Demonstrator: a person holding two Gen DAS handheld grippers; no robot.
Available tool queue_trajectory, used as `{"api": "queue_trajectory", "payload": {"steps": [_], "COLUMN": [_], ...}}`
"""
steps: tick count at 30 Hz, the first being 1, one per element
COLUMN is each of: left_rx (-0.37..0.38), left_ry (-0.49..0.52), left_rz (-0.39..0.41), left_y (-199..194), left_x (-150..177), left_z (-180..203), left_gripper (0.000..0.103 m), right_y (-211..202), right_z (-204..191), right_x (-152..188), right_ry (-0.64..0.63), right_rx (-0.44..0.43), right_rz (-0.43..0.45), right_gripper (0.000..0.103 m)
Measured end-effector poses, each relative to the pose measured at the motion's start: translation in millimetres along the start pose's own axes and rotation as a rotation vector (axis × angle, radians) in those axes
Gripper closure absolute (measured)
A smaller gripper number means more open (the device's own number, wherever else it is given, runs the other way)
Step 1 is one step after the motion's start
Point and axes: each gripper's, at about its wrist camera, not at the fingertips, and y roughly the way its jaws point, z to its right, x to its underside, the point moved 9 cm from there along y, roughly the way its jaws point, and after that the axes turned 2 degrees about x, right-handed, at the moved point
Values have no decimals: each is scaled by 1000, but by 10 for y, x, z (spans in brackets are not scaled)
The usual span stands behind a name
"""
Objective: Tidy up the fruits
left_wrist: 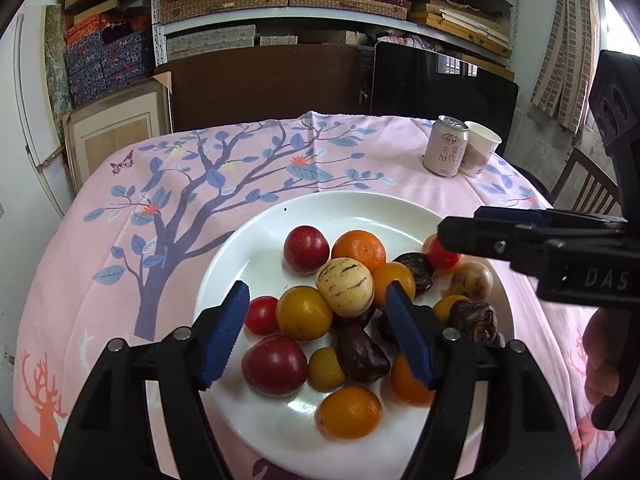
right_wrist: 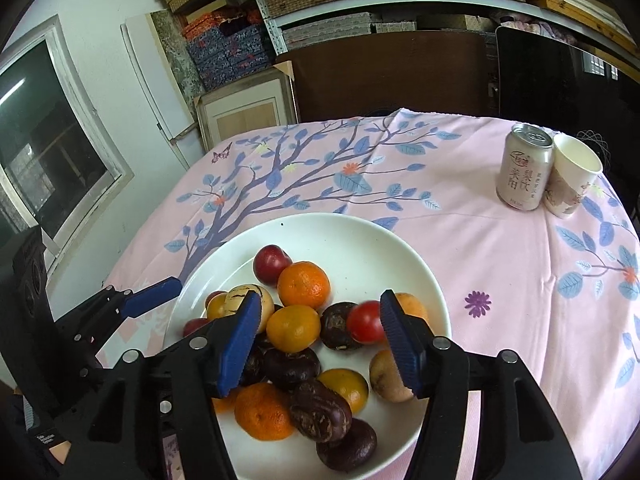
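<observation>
A white plate (left_wrist: 264, 240) (right_wrist: 360, 240) holds a pile of fruit: a striped cream melon (left_wrist: 344, 286), oranges (left_wrist: 359, 249) (right_wrist: 304, 284), red plums (left_wrist: 306, 247), yellow fruits (left_wrist: 304, 312), dark brown fruits (right_wrist: 320, 410) and cherry tomatoes (right_wrist: 366, 322). My left gripper (left_wrist: 318, 336) is open and empty, hovering above the near fruits. My right gripper (right_wrist: 318, 344) is open and empty over the plate's right side, with the tomato just beyond its right finger. It shows in the left wrist view (left_wrist: 452, 234) above a red tomato (left_wrist: 442, 256).
A pink drink can (left_wrist: 446, 146) (right_wrist: 524, 166) and a paper cup (left_wrist: 480, 148) (right_wrist: 572, 174) stand at the far right of the pink tree-print tablecloth (left_wrist: 160, 200). Shelves with boxes and dark boards stand behind the table. A wooden chair (left_wrist: 588, 184) is at the right.
</observation>
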Motion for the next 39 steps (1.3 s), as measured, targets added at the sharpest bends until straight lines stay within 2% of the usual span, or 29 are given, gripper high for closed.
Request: {"api": "queue_trajectory", "payload": {"steps": [1,3,5,6,7,8,11,15,19,25,30,32,36,39], "left_rx": [-6,-12,-23,-27,-39,-50,-61,-159,-136,-106,-151,-146,-142,-182], "left_ry": [4,3,5,4,0,-13,-54,-39,-59,-99,-68,-57,-56,-63], "left_rz": [1,13,20,18,18,20,9,-8,48,135,197,204,213,226], "left_y": [-36,-134,-241,-293,-343,-412,-612,-892,-1393,-2190,-2847,-3045,-3404,-3647], "left_x": [23,108,214,269,311,364,549,799,959,1207,1531,1677,1972,2180], "left_z": [8,34,61,69,64,50,19,-19,11,80,218,287,407,441], "left_gripper": [33,18,13,10,8,5,5,5,5,5,5,5,5,5], "right_y": [-40,-131,-203,-241,-292,-328,-460,-683,-1024,-1743,-2257,-2434,-2714,-2861], "right_z": [4,0,0,2,-2,-5,-12,-65,-228,-505,-695,-751,-797,-815], "right_x": [17,90,200,252,333,398,628,927,1143,1521,1918,2084,2392,2553], "right_ry": [1,0,-1,-3,-7,-9,-18,13,-21,-44,-50,-41,-47,-42], "right_rx": [-1,2,16,27,42,49,94,95,110,106,93,81,118,139], "right_rz": [0,2,1,5,10,14,22,24,56,146,194,209,230,245], "right_gripper": [41,41,35,25,10,3,3,3,3,3,3,3,3,3]}}
